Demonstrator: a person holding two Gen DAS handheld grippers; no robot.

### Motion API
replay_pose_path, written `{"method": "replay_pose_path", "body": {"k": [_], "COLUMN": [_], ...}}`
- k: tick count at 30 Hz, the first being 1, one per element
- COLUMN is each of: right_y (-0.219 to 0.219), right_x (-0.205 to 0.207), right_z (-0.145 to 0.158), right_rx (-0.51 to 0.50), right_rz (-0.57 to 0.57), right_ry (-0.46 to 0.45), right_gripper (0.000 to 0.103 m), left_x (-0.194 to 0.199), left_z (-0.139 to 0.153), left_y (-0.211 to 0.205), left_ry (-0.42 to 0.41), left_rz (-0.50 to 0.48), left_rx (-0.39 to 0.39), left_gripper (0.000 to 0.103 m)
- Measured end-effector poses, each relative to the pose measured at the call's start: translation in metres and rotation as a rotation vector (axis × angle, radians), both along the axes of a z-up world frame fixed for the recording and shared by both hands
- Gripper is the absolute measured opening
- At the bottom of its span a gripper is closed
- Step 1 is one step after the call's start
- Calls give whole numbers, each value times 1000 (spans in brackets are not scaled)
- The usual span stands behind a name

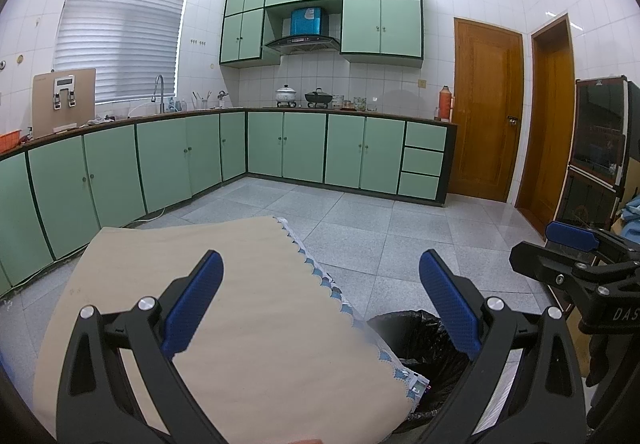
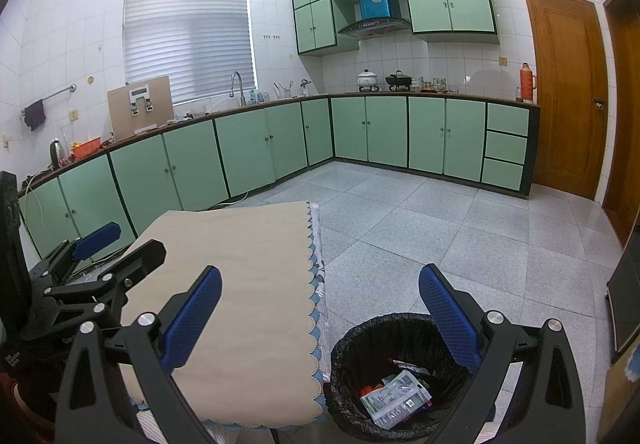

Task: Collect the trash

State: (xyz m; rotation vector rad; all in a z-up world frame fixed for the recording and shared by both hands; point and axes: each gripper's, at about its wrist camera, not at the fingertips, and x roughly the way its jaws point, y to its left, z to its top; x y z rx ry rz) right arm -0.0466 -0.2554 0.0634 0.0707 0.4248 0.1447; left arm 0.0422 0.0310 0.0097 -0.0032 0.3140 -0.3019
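A bin with a black liner (image 2: 360, 364) stands on the floor at the right edge of the beige-clothed table (image 2: 248, 284). Inside it lie several wrappers and packets (image 2: 396, 396). My right gripper (image 2: 320, 308) is open above the table edge and the bin, nothing between its blue pads (image 2: 450, 318). My left gripper (image 1: 320, 304) is also open and empty, over the beige table (image 1: 240, 304), with the bin (image 1: 420, 340) low to its right. Each gripper shows in the other's view: the right gripper (image 1: 576, 256) and the left gripper (image 2: 96, 244).
Green cabinets (image 1: 280, 147) run under an L-shaped counter along the far walls, with a sink tap (image 1: 160, 91), pots and a red thermos (image 1: 445, 101). Wooden doors (image 1: 488, 111) stand at the right. Grey tiled floor (image 2: 440, 236) lies beyond the table.
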Motion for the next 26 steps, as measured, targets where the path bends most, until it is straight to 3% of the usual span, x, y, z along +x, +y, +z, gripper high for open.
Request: {"method": "replay_pose_path", "body": {"k": [26], "right_y": [2], "right_x": [5], "right_z": [-11], "right_rx": [6], "right_rz": [-4], "right_ry": [14], "right_gripper": [97], "left_x": [2], "left_z": [-1], "left_y": [7], "left_ry": [2], "left_rz": [4], "left_rx": [-2], "left_gripper": [95]}}
